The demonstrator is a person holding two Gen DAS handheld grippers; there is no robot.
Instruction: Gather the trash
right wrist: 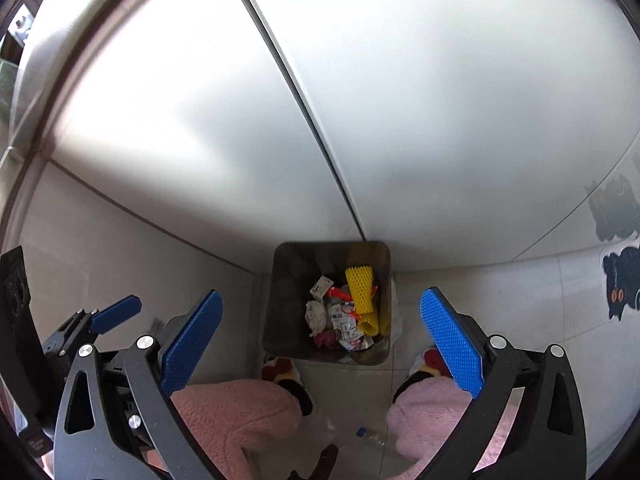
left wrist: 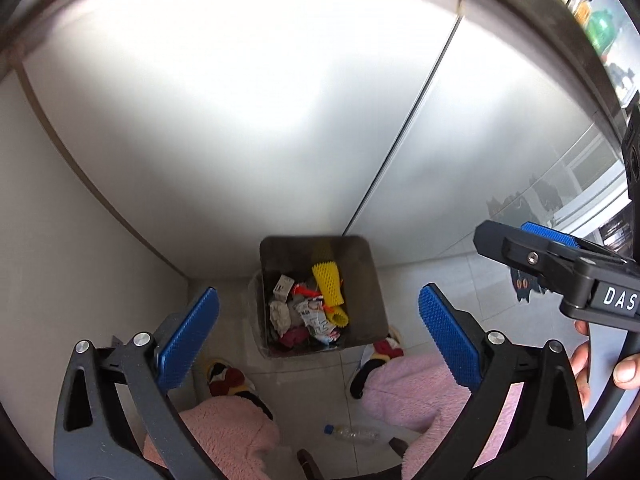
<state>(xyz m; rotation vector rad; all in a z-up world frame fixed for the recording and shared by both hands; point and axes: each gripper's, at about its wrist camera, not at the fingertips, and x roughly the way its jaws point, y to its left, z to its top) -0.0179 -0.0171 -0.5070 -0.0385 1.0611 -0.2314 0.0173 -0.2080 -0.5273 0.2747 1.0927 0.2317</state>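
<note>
A dark square trash bin [left wrist: 374,280] stands on the floor against white cabinet doors. It holds yellow foam netting [left wrist: 328,280], crumpled wrappers [left wrist: 316,318] and paper. It also shows in the right wrist view [right wrist: 280,300] with the yellow netting [right wrist: 362,292]. A clear plastic bottle with a blue cap [left wrist: 354,434] lies on the floor between the person's feet; it also shows in the right wrist view [right wrist: 374,436]. My left gripper [left wrist: 320,340] is open and empty, high above the bin. My right gripper [right wrist: 322,340] is open and empty, beside the left.
The person's pink fleece legs [left wrist: 224,428] and slippers [left wrist: 228,376] stand just in front of the bin. White cabinet doors [left wrist: 240,120] rise behind it. A cat-shaped mat [right wrist: 620,288] lies on the tiled floor at right. Bottles [left wrist: 600,28] stand on a counter, top right.
</note>
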